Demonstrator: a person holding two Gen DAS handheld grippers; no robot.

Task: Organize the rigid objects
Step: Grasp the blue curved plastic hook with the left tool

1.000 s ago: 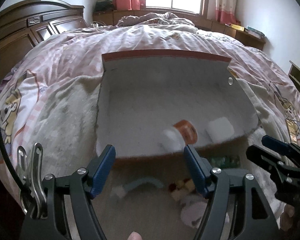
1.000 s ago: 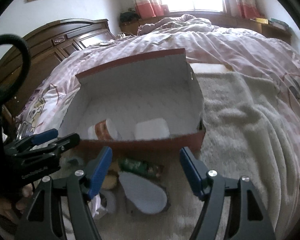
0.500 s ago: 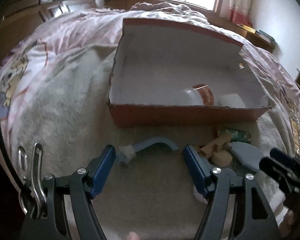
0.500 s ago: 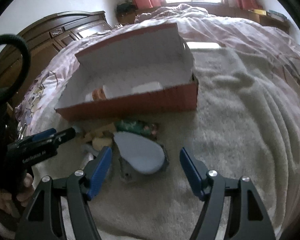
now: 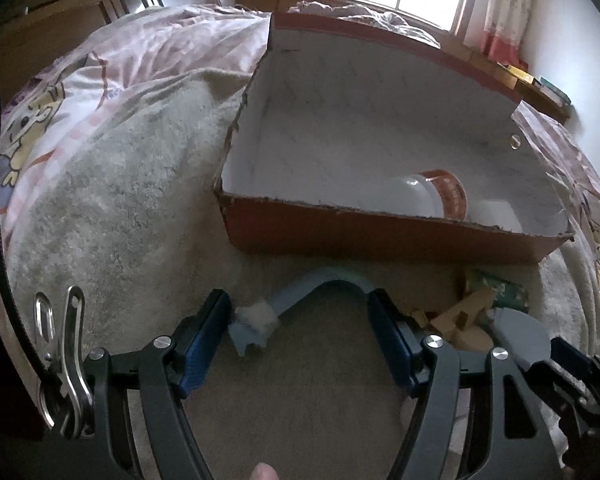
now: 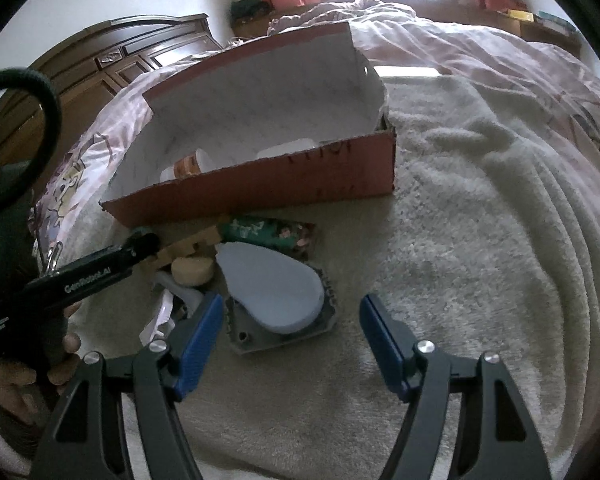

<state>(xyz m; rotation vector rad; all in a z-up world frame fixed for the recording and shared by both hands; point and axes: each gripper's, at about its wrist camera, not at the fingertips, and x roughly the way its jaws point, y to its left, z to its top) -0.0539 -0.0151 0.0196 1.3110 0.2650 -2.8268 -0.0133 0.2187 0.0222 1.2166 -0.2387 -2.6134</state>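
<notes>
A red cardboard box [image 5: 380, 236] with a white inside stands on the blanket and holds a white bottle with an orange label [image 5: 432, 196] and a white block [image 5: 496, 214]. In front of it lies a curved blue piece [image 5: 328, 284] with a white tuft at one end, right between the fingers of my open left gripper [image 5: 298, 300]; the pads do not press on it. My right gripper [image 6: 291, 302] is open just above a blue oval lid [image 6: 272, 284] on a grey case. Wooden pieces [image 6: 192, 268] and a green packet [image 6: 268, 232] lie beside it.
The box [image 6: 260, 196] sits on a cream fleece blanket [image 6: 480, 220] over a pink bedspread. A dark wooden headboard [image 6: 112, 60] is at the left and a window at the back. My left gripper [image 6: 140, 244] and the hand holding it reach in from the left.
Both grippers have sunk toward the blanket in front of the box. The curved blue piece now lies between the left fingers, and the blue oval lid is close under the right fingers.
</notes>
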